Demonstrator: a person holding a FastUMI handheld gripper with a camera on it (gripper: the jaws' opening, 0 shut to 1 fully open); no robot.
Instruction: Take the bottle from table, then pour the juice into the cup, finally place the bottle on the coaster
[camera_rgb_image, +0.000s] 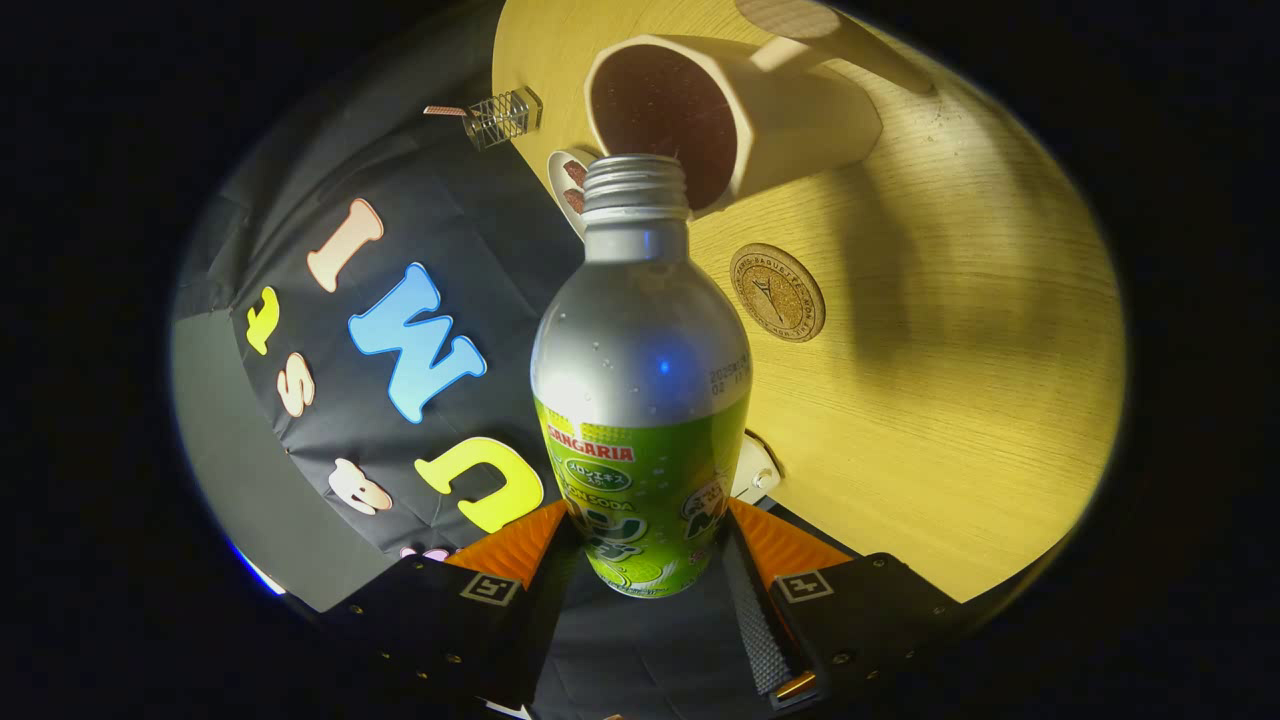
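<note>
My gripper (640, 540) is shut on the lower body of a silver bottle (640, 350) with a green label. The whole view is rolled sideways, so the bottle is tipped over. Its uncapped threaded mouth (634, 185) points at the rim of a cream mug (790, 115). The mug's dark inside (660, 115) holds brownish liquid or shadow; I cannot tell which. A round cork coaster (778, 292) lies on the wooden table (950, 400), beside the bottle's shoulder and nearer to me than the mug.
A small wire basket (503, 116) stands at the table's edge beyond the mug. A white dish (566, 185) with brown pieces peeks out behind the bottle neck. A small white object (755, 470) sits at the table edge by one finger.
</note>
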